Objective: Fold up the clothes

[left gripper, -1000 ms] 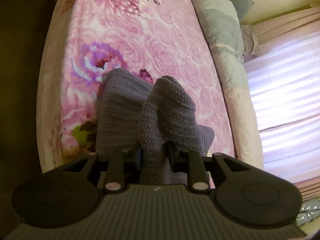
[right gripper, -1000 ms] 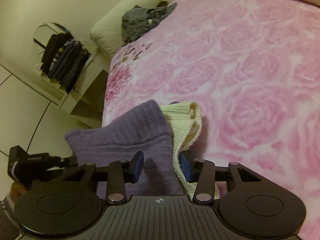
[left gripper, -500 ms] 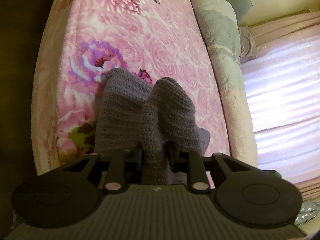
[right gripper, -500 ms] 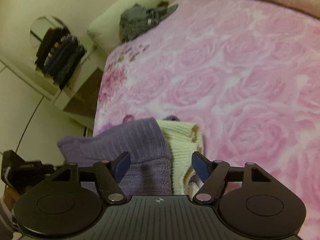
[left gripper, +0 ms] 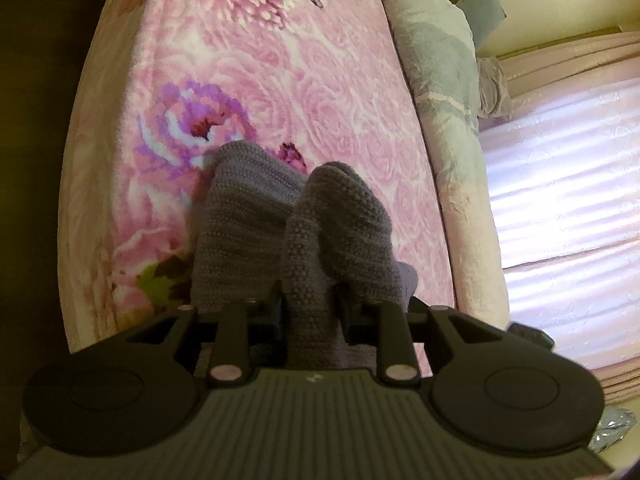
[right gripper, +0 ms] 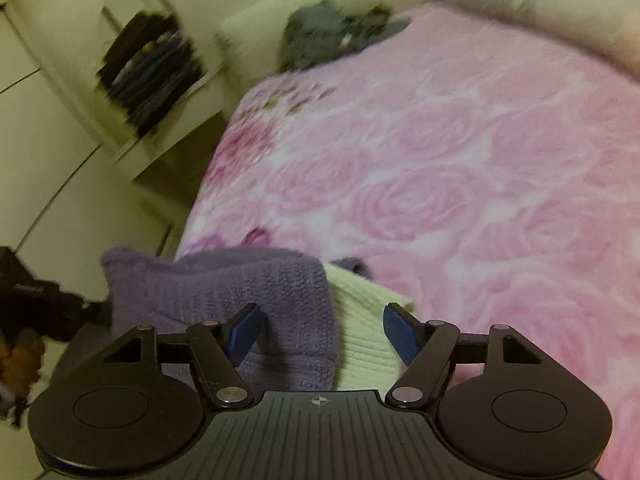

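Right gripper [right gripper: 322, 330] has just been opening its jaws and letting go of the purple knit garment [right gripper: 240, 292], now spread wide either side of it. Left gripper [left gripper: 310, 308] is pinching a fold of the same knit near the bed's left edge. Loads of free pink rose blanket [right gripper: 460, 184] beyond; grey clothes pile [right gripper: 332, 36] far off.

R tongs [right gripper: 320, 330] just opened wide, let go of purple knit [right gripper: 240, 296]; slid toward bed edge.
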`<action>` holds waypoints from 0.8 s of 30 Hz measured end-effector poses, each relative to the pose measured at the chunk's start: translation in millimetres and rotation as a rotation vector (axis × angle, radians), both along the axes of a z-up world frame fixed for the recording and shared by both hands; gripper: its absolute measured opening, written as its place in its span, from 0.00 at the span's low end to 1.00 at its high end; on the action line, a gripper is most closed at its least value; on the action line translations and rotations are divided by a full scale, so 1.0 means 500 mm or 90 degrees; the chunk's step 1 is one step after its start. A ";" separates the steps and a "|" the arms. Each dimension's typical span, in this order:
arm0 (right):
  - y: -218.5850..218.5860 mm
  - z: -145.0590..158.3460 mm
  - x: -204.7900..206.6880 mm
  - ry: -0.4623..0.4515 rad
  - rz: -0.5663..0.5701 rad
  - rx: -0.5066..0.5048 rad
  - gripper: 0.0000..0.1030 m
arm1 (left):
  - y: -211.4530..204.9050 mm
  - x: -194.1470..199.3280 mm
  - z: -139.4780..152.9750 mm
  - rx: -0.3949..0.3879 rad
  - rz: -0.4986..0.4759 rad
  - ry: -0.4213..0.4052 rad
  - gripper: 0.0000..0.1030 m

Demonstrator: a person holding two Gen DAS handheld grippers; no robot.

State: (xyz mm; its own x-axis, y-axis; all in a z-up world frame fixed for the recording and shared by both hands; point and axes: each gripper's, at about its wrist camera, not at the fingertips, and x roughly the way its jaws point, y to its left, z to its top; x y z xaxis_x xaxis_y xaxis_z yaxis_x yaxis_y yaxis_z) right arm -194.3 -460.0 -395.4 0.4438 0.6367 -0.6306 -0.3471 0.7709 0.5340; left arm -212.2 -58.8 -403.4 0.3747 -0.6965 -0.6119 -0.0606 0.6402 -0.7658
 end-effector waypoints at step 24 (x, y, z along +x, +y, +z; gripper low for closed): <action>0.015 0.064 -0.074 -0.017 -0.008 -0.106 0.30 | -0.022 0.001 0.055 0.055 -0.076 -0.092 0.11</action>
State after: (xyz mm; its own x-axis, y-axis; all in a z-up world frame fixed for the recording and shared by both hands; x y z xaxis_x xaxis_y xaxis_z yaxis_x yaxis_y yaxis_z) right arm -231.4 -452.4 -363.2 0.4688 0.5182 -0.7154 -0.3492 0.8526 0.3888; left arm -211.8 -69.9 -375.9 0.3806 -0.6889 -0.6169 0.1259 0.6994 -0.7035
